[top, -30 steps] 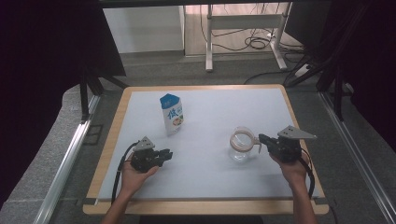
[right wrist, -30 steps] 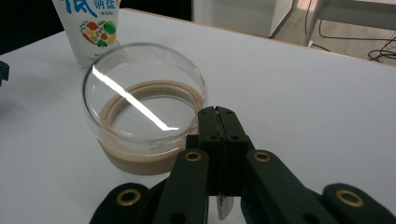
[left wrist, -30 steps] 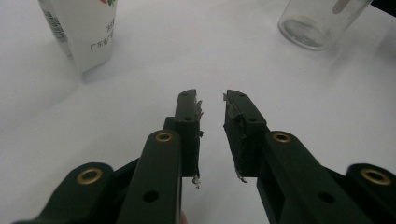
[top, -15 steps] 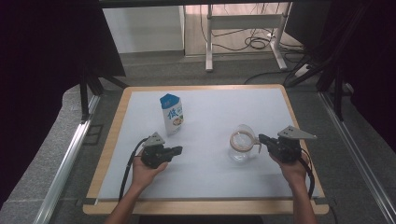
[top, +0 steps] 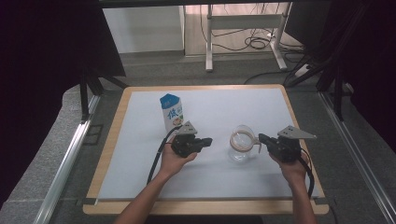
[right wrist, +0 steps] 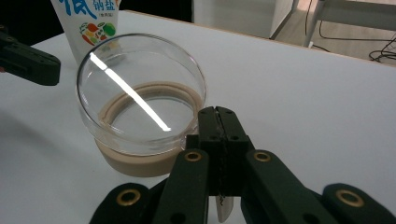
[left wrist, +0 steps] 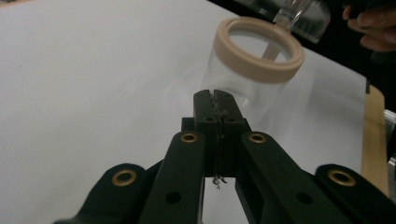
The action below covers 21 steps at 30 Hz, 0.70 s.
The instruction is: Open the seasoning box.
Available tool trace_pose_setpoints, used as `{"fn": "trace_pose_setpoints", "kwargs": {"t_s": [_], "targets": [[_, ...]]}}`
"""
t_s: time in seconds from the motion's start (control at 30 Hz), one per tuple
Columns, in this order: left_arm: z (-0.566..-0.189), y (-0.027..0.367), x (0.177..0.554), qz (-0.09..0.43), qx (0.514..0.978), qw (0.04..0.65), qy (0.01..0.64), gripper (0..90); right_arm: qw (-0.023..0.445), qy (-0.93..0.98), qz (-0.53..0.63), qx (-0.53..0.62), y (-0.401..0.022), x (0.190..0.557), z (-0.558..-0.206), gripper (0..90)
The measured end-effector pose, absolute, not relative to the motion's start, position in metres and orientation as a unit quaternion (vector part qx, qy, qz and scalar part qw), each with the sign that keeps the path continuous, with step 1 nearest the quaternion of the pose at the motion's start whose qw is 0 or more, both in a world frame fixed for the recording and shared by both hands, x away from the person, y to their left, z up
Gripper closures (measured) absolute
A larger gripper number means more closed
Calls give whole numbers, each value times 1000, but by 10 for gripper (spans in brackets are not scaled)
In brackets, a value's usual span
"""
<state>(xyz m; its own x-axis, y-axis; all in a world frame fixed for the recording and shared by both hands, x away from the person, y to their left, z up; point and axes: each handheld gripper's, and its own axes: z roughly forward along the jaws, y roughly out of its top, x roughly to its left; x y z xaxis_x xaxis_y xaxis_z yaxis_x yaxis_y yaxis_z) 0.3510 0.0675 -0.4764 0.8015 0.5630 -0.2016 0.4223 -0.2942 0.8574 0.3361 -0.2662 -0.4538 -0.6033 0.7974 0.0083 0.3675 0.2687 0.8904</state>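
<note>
Glass jar (top: 241,145) w/ tan ring sits mid-right on white counter (top: 140,158), lid swung open. R gripper (top: 262,139) fingers pinched together at jar's hinge; can't tell if anything's clamped. L gripper (top: 207,141) fingers also shut, holding nothing, just left of jar. Milk carton (top: 171,112) stands behind L gripper.

Both tools (top: 207,140) (top: 261,138) shut (level) — facing inward
</note>
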Motion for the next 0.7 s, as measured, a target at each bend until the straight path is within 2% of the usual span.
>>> {"fn": "trace_pose_setpoints", "kwargs": {"t_s": [0.27, 0.7], "targets": [[-470, 39, 359, 55, 805, 513, 292, 900, 229, 763, 469, 381, -266, 336, -454, 900], [-464, 18, 363, 46, 811, 513, 278, 900, 229, 763, 469, 380, -267, 336, -454, 900]]}}
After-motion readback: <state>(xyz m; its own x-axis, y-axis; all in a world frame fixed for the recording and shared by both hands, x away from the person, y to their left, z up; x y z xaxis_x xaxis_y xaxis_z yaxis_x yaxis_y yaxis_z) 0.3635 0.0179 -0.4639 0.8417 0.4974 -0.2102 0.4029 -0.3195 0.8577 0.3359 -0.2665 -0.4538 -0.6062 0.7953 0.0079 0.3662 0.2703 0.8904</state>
